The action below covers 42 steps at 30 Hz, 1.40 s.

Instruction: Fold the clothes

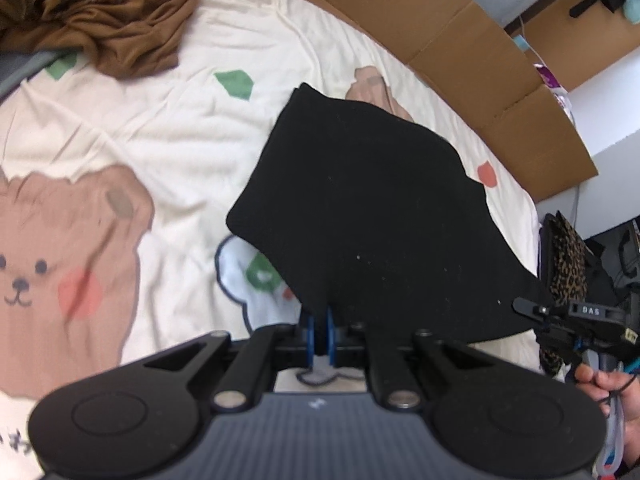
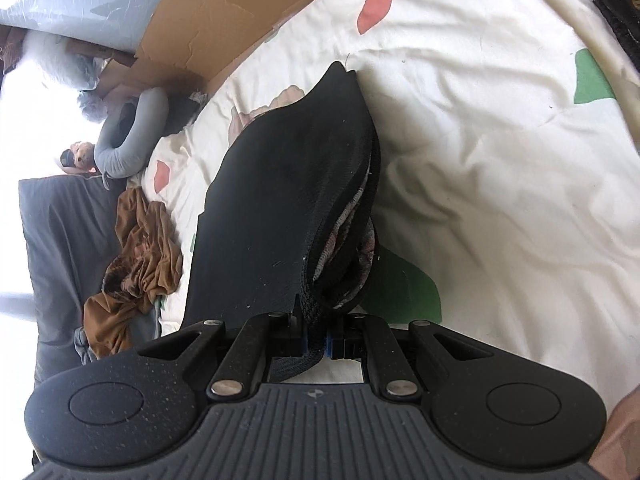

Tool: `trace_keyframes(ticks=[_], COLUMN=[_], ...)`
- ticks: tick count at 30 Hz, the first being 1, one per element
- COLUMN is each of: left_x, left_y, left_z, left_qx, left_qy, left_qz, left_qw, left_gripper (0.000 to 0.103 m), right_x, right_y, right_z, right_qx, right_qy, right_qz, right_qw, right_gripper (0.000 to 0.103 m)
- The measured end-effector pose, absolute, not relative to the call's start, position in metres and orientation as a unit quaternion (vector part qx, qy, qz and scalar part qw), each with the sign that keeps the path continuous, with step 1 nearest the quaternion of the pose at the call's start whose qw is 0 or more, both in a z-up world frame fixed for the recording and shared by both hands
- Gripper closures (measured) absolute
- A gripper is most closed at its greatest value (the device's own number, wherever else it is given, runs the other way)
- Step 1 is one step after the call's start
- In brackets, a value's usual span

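I have the black cloth [image 1: 372, 208] pinched tight in my left gripper [image 1: 319, 322] and my right gripper [image 2: 316, 330]. It hangs between them, just over the bed [image 1: 168, 128], near the brown cloth [image 1: 116, 16].

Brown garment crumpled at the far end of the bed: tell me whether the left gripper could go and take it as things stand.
Probably not yet. The left gripper is shut on the black garment, as is the right gripper. The bedsheet towards the brown garment looks unobstructed.
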<state>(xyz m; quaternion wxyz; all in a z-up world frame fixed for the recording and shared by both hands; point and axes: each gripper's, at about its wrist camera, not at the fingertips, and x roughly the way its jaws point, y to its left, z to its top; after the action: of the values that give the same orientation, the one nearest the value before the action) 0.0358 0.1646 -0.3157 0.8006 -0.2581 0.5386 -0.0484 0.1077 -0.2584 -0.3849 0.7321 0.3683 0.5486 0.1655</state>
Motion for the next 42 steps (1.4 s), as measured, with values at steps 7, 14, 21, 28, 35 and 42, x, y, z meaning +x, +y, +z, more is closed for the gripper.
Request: trace_keyframes(ticks=[7, 14, 21, 28, 35, 42], left_x=[0.021, 0.017, 0.018, 0.023, 0.014, 0.029], left_y=[0.153, 0.122, 0.091, 0.065, 0.062, 0.095], left_z=[-0.325, -0.341, -0.352, -0.355, -0.355, -0.344], left_qx=[-0.277, -0.305, -0.305, -0.297, -0.276, -0.26], left_qy=[0.557, 0.584, 0.604, 0.62, 0.634, 0.621], left_qz=[-0.062, -0.09, -0.131, -0.187, -0.208, -0.167], left_qw=[0.78, 0.746, 0.725, 0.701, 0.691, 0.721], left_gripper=[0.097, 0.097, 0.097, 0.097, 0.103, 0.1], right_x=[0.109, 0.119, 0.132, 0.146, 0.17, 0.196], right_y=[-0.27, -0.286, -0.307, -0.317, -0.33, -0.341], right_z=[-0.377, -0.374, -0.375, -0.363, -0.348, -0.356], right_qx=[0.359, 0.328, 0.325, 0.31, 0.289, 0.27], right_qy=[0.54, 0.52, 0.505, 0.487, 0.475, 0.483], right_qz=[0.163, 0.129, 0.108, 0.099, 0.092, 0.083], right_qw=[0.744, 0.778, 0.793, 0.811, 0.826, 0.829], right_gripper=[0.097, 0.098, 0.098, 0.098, 0.099, 0.099])
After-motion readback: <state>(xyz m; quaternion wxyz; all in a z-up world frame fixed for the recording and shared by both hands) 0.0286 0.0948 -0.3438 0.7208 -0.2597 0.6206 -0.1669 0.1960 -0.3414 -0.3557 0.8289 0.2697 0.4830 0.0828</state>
